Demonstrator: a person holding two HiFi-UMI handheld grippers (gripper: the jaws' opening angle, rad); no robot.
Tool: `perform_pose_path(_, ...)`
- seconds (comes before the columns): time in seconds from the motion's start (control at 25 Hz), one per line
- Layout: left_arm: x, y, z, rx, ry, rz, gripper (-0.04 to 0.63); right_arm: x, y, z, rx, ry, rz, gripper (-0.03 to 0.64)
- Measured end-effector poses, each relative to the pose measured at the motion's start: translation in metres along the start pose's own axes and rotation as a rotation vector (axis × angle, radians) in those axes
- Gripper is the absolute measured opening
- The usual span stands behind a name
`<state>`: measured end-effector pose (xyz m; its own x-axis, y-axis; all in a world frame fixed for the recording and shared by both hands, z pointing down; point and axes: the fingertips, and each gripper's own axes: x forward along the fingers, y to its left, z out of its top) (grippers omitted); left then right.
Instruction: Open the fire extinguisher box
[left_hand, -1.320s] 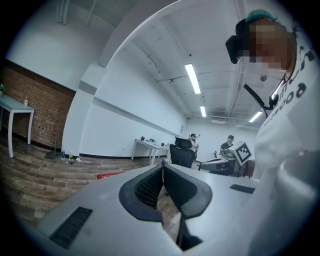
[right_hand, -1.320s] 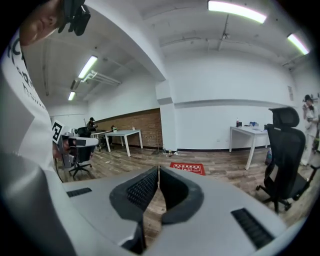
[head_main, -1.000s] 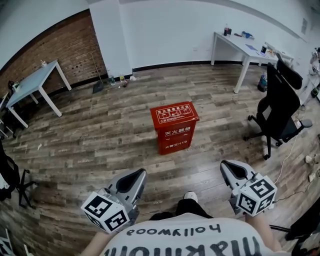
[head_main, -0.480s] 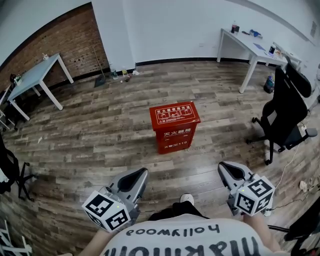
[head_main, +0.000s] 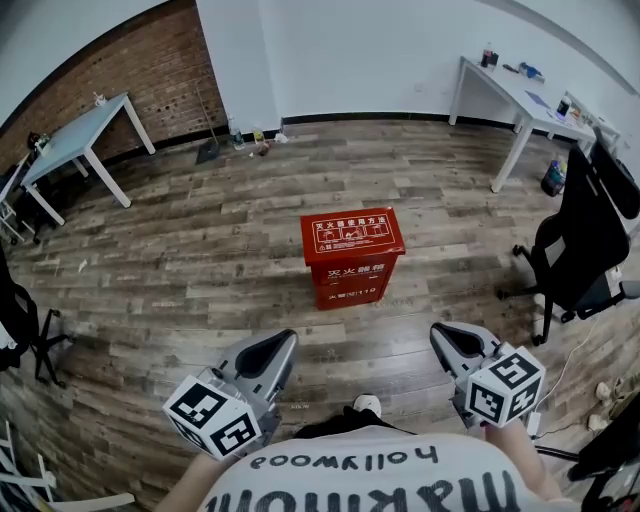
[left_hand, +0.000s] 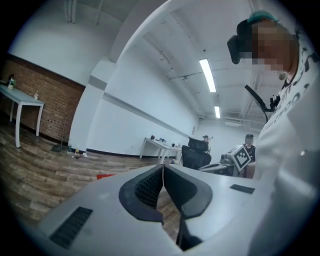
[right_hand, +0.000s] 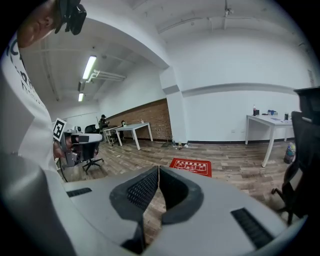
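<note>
2 grippers, both empty: left gripper jaws pressed together, right gripper likewise. Red fire extinguisher box stands on the wood floor, lid closed, ahead between both grippers and well apart from each.

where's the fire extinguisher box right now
In the head view the red fire extinguisher box stands on the floor near centre, ahead of the left gripper and right gripper, black office chair to its right.
</note>
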<state>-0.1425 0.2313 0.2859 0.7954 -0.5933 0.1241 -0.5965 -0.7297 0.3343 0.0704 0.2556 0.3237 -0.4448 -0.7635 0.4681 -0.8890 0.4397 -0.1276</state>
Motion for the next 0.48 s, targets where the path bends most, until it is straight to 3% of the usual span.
perform_pose_path(0.48, 0.050, 0.007, 0.004, -0.004, 0.024, 0.031, 0.011, 0.020, -0.052, 0.009, 0.011, -0.012, 0.020, 0.011)
